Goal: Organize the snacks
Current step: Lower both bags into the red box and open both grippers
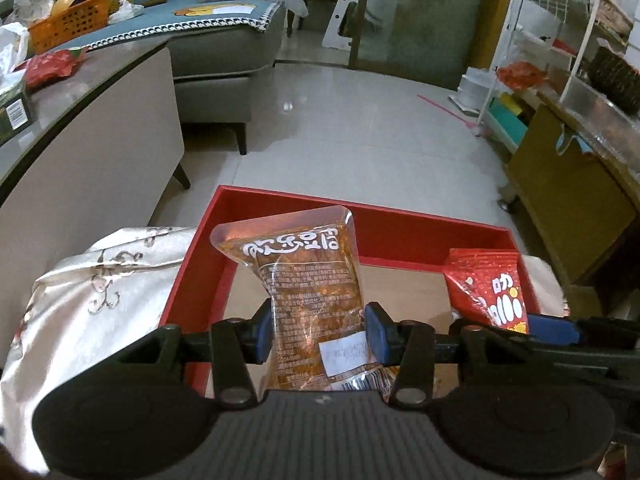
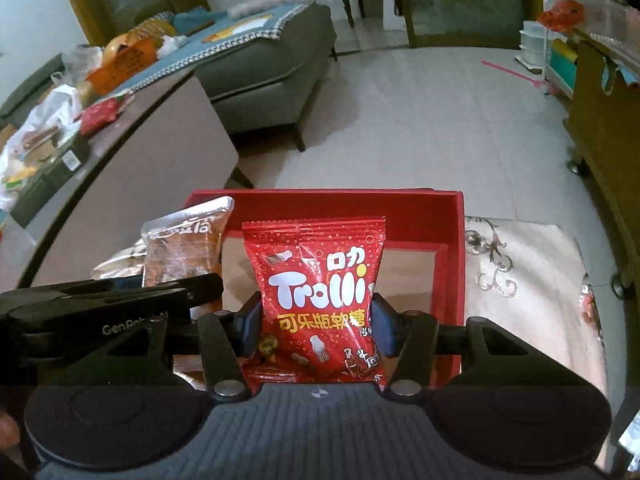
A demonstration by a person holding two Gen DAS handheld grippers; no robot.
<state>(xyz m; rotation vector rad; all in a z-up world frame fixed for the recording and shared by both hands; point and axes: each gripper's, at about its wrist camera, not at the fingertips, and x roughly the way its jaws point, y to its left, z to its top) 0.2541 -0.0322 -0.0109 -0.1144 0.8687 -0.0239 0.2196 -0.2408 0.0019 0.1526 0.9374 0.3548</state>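
I'm seeing the red tray (image 1: 400,236) lying open below both grippers, its brown floor bare between them; only the low walls are rimming it. The left gripper (image 1: 318,330) and right gripper (image 2: 318,326) are sitting close side by side, each crowding the other's inner flank. The embroidered cloth (image 1: 100,280) is flanking the tray on both sides, soft and low. The table (image 1: 100,120) is blocking the left. Beyond the far wall the tiled floor (image 1: 340,120) is lying open up to the sofa (image 1: 224,56) and the cabinet (image 1: 560,192).
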